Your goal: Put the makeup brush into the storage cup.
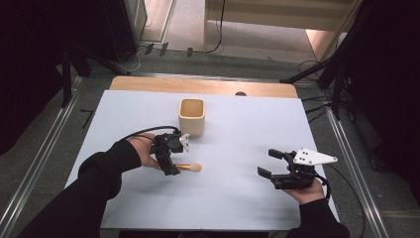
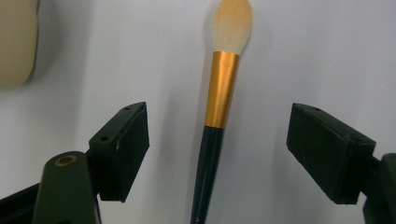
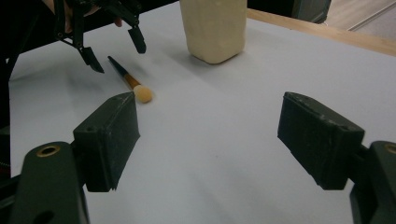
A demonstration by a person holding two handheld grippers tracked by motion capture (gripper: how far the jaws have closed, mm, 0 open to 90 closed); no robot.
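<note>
A makeup brush [image 1: 189,167] with a dark handle, gold ferrule and tan bristles lies flat on the white sheet [image 1: 237,129], left of centre. My left gripper [image 1: 170,167] points down over its handle. In the left gripper view the brush [image 2: 219,88] runs up the middle between the jaws, which stand wide on either side without touching it, so the left gripper [image 2: 219,121] is open. The right gripper [image 1: 267,162] hovers at the right, open and holding nothing. From the right gripper view [image 3: 210,107] I see the brush [image 3: 128,79] under the left gripper [image 3: 116,56].
A cream square cup [image 1: 191,116] stands upright behind the brush near the sheet's far middle, and is also seen as the cup [image 3: 215,28] and cup [image 2: 16,42]. The wooden table edge [image 1: 198,85] runs along the back. Metal rails and cables flank the table.
</note>
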